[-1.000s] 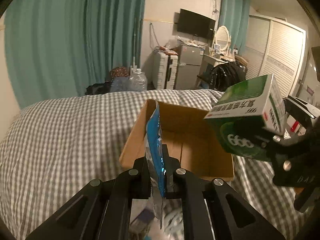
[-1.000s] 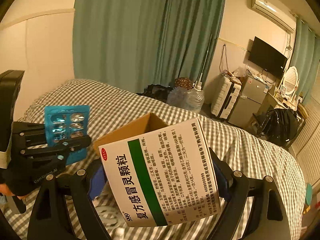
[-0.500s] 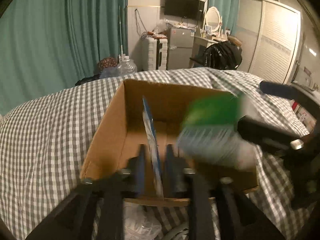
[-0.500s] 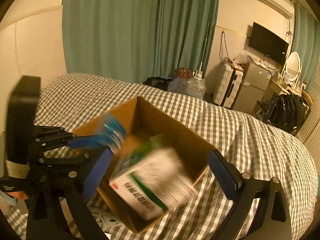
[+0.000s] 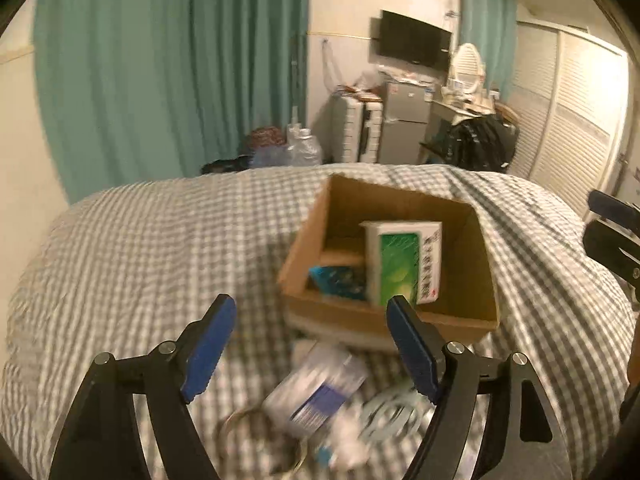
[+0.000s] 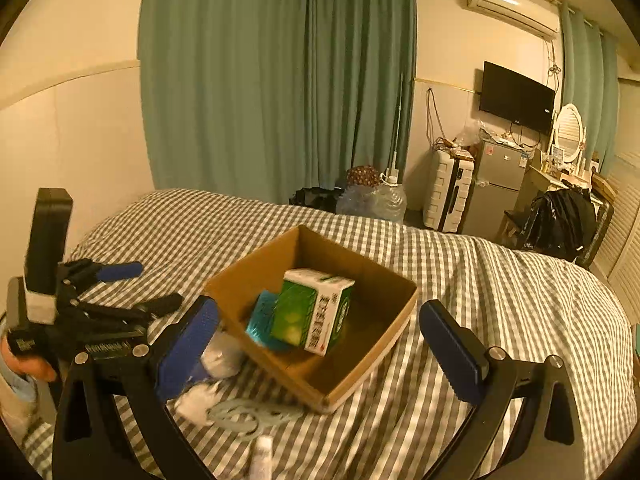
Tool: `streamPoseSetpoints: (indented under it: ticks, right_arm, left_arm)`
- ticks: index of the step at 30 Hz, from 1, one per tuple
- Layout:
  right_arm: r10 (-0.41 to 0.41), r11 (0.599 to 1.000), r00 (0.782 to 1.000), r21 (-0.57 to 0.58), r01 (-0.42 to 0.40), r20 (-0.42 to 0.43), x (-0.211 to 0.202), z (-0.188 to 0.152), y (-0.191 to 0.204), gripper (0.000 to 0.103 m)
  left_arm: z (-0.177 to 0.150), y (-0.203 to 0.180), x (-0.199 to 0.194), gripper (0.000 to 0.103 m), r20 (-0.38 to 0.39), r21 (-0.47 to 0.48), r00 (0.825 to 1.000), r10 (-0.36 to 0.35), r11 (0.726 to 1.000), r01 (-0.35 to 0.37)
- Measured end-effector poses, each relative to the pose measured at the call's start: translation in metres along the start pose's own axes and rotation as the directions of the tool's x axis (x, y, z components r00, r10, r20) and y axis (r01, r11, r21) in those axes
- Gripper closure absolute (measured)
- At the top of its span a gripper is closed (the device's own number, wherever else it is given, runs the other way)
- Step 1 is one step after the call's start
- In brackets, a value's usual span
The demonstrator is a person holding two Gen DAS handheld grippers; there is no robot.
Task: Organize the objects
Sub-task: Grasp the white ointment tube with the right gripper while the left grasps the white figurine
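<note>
We see the left tongs [image 5: 308,328] spread wide and empty above the grey-and-white checked bed cover [image 5: 152,240]. The right tongs [image 6: 316,332] are likewise spread wide, holding nothing. Ahead of both tongs sits the open brown cardboard box [image 6: 384,292]. Inside it lies the green-and-white medicine carton [image 6: 316,312], tilted, with the blue blister pack [image 6: 260,318] touching its left side. In the left wrist view, blurred items lie just beneath the tongs: a white packet with a dark blue band [image 5: 316,388] and a pale ring-shaped object [image 5: 392,416]. A person's hand [image 6: 24,360] grips the left tool.
</note>
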State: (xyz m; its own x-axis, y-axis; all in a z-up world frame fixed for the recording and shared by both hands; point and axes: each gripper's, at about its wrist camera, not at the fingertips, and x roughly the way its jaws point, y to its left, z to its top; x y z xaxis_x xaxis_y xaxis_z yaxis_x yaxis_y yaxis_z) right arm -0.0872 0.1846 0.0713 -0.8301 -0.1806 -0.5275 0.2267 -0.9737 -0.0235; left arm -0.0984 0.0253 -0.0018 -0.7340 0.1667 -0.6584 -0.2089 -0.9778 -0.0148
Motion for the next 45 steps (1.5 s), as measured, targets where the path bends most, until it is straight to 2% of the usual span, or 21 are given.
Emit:
streamPoseSetpoints:
  ticks: [5, 9, 12, 14, 16, 18, 20, 23, 25, 27, 28, 29, 33, 37, 40, 42, 44, 45]
  right_arm:
    - [-0.012, 1.000, 0.999, 0.007, 0.012, -0.043, -0.001, -0.034, 0.013, 0.002]
    - [-0.026, 1.000, 0.991, -0.013, 0.024, -0.132, 0.019, -0.064, 0.024, 0.002]
    - [-0.019, 0.999, 0.974, -0.040, 0.010, -0.227, 0.041, -0.086, 0.033, 0.002]
    - [-0.013, 0.999, 0.954, -0.049, -0.002, -0.299, 0.054, -0.103, 0.039, 0.003]
    - [-0.005, 0.999, 0.926, -0.045, -0.013, -0.379, 0.069, -0.121, 0.045, 0.007]
    - [0.003, 0.999, 0.894, -0.040, -0.023, -0.448, 0.084, -0.136, 0.046, 0.020]
    - [-0.004, 0.999, 0.864, -0.043, -0.020, -0.503, 0.097, -0.150, 0.045, 0.029]
    - [-0.007, 0.999, 0.825, -0.048, -0.025, -0.565, 0.108, -0.164, 0.046, 0.033]
    - [-0.015, 0.997, 0.802, -0.066, -0.030, -0.597, 0.114, -0.171, 0.048, 0.041]
    - [-0.020, 0.996, 0.791, -0.078, -0.035, -0.611, 0.115, -0.175, 0.049, 0.056]
    - [-0.018, 0.996, 0.792, -0.080, -0.038, -0.610, 0.114, -0.175, 0.050, 0.062]
    - [-0.019, 0.996, 0.795, -0.085, -0.041, -0.606, 0.111, -0.173, 0.051, 0.076]
    - [-0.016, 0.997, 0.832, -0.071, -0.028, -0.555, 0.093, -0.159, 0.045, 0.077]
    - [-0.028, 0.998, 0.867, -0.070, -0.008, -0.498, 0.078, -0.143, 0.039, 0.077]
    - [-0.007, 0.999, 0.872, -0.042, -0.016, -0.489, 0.074, -0.131, 0.036, 0.077]
    - [0.000, 0.999, 0.874, -0.034, -0.019, -0.486, 0.072, -0.128, 0.036, 0.077]
    - [0.011, 0.999, 0.873, -0.027, -0.027, -0.488, 0.071, -0.125, 0.033, 0.077]
    - [0.015, 0.999, 0.871, -0.025, -0.031, -0.491, 0.071, -0.125, 0.032, 0.077]
  left_arm:
    - [-0.043, 0.022, -0.020, 0.019, -0.027, -0.056, 0.994, 0.107, 0.992, -0.109]
    - [-0.080, 0.033, -0.015, 0.019, -0.037, -0.099, 0.991, 0.132, 0.986, -0.135]
    - [-0.102, 0.030, -0.004, 0.019, -0.061, -0.097, 0.989, 0.132, 0.986, -0.138]
    - [-0.110, 0.022, 0.006, 0.019, -0.088, -0.082, 0.991, 0.100, 0.991, -0.107]
    - [-0.117, 0.013, 0.014, 0.019, -0.107, -0.065, 0.992, 0.071, 0.995, -0.079]
    - [-0.124, 0.003, 0.022, 0.019, -0.129, -0.047, 0.991, 0.041, 0.998, -0.048]
    - [-0.132, -0.003, 0.029, 0.019, -0.149, -0.033, 0.989, 0.025, 0.999, -0.030]
    - [-0.142, -0.008, 0.037, 0.019, -0.176, -0.012, 0.984, 0.027, 1.000, -0.029]
    - [-0.146, -0.014, 0.038, 0.019, -0.177, 0.008, 0.984, 0.033, 0.999, -0.032]
    - [-0.149, -0.020, 0.037, 0.019, -0.168, 0.034, 0.985, 0.042, 0.999, -0.037]
    - [-0.150, -0.021, 0.037, 0.019, -0.167, 0.036, 0.985, 0.039, 0.999, -0.033]
    - [-0.151, -0.022, 0.037, 0.019, -0.167, 0.033, 0.985, 0.037, 0.999, -0.032]
    - [-0.149, -0.024, 0.037, 0.019, -0.169, 0.007, 0.986, 0.000, 1.000, 0.001]
    - [-0.144, -0.033, 0.036, 0.019, -0.164, 0.024, 0.986, -0.028, 0.999, 0.032]
    - [-0.135, -0.037, 0.048, 0.020, -0.184, 0.020, 0.982, -0.045, 0.999, 0.049]
    - [-0.132, -0.038, 0.059, 0.025, -0.196, -0.001, 0.979, -0.057, 0.998, 0.058]
    - [-0.133, -0.040, 0.069, 0.038, -0.217, -0.011, 0.973, -0.074, 0.997, 0.074]
    - [-0.135, -0.042, 0.075, 0.039, -0.225, -0.004, 0.972, -0.067, 0.998, 0.068]
